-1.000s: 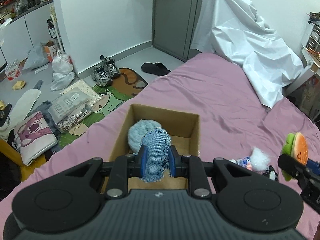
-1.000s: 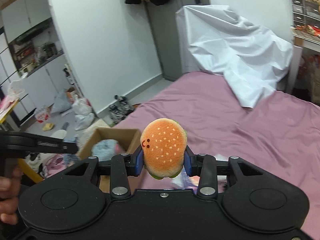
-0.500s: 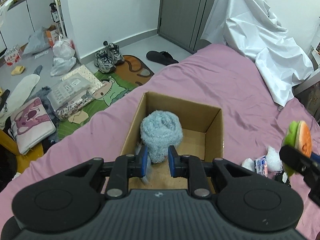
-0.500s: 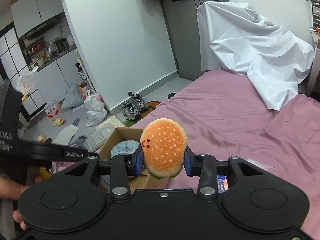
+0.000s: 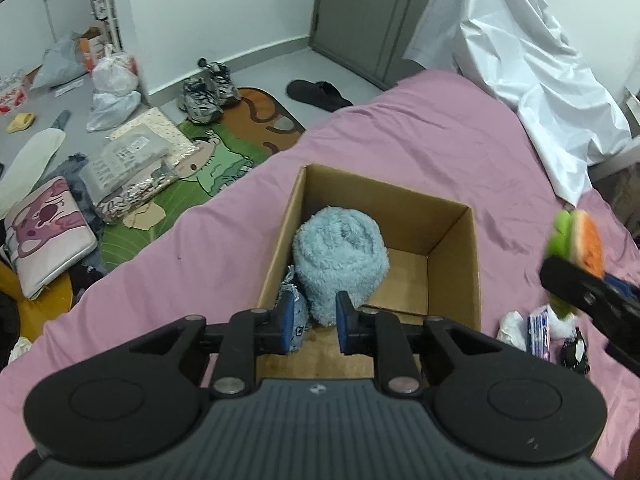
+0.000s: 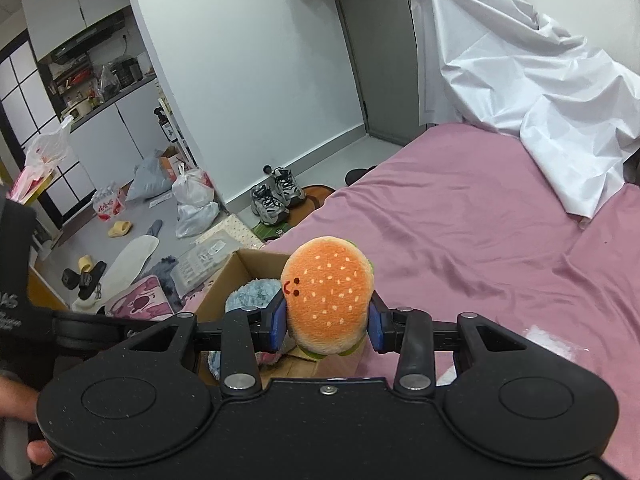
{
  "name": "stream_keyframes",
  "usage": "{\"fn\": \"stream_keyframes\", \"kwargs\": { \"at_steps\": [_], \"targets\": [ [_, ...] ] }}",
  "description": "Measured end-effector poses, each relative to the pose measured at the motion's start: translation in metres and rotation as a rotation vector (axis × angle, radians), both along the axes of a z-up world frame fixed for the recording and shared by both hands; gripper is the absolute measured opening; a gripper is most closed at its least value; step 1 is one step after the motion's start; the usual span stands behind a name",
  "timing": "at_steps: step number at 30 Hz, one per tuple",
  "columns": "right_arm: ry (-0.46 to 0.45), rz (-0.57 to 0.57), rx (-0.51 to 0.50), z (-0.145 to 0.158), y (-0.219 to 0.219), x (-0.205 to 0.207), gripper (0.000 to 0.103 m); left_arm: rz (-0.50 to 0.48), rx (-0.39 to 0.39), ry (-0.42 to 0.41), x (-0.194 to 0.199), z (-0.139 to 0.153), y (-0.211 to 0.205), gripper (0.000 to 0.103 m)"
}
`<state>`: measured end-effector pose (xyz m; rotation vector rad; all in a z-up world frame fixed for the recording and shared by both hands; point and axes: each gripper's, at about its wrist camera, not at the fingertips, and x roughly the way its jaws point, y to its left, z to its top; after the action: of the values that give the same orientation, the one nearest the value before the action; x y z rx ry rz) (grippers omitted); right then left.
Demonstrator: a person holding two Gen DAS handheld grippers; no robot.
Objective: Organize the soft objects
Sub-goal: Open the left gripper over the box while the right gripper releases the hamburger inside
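The burger plush (image 6: 328, 294) is clenched in the right gripper (image 6: 327, 326), just right of the cardboard box (image 5: 456, 264); carry it over the box's bare right half before letting go. Left gripper (image 5: 311, 322) is opening, empty, above the fluffy blue roll (image 5: 340, 260) inside

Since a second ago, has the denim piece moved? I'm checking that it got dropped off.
Yes. The denim piece has gone from the left hand-held gripper down into the cardboard box, beside the fluffy blue roll.
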<state>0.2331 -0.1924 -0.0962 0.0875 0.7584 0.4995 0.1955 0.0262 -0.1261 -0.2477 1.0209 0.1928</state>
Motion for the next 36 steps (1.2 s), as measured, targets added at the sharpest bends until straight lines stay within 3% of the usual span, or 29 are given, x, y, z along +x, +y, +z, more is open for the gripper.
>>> {"fn": "stream_keyframes", "kwargs": {
  "at_steps": [3, 8, 14, 22, 24, 31, 36],
  "targets": [
    [0.005, 0.012, -0.012, -0.007, 0.009, 0.005, 0.038, -0.008, -0.009, 0.006, 0.002, 0.001, 0.005, 0.028],
    [0.011, 0.033, -0.054, -0.014, 0.029, 0.008, 0.039, -0.008, 0.007, 0.002, 0.004, 0.003, 0.015, 0.057],
    [0.000, 0.054, -0.121, -0.024, 0.054, 0.011, 0.039, -0.003, 0.031, -0.003, 0.008, 0.004, 0.031, 0.073],
    [-0.040, 0.028, -0.184, -0.025, 0.065, 0.015, 0.041, 0.008, 0.050, 0.024, 0.013, -0.002, 0.048, 0.076],
    [-0.051, 0.032, -0.198, -0.024, 0.066, 0.014, 0.046, 0.006, 0.053, 0.022, 0.012, 0.000, 0.049, 0.076],
    [-0.138, 0.035, -0.272, -0.016, 0.073, 0.004, 0.077, -0.014, 0.060, -0.017, 0.005, 0.012, 0.049, 0.078],
    [-0.138, 0.029, -0.253, -0.009, 0.069, 0.002, 0.084, -0.021, 0.056, -0.013, 0.001, 0.015, 0.046, 0.088]
  ]
}}
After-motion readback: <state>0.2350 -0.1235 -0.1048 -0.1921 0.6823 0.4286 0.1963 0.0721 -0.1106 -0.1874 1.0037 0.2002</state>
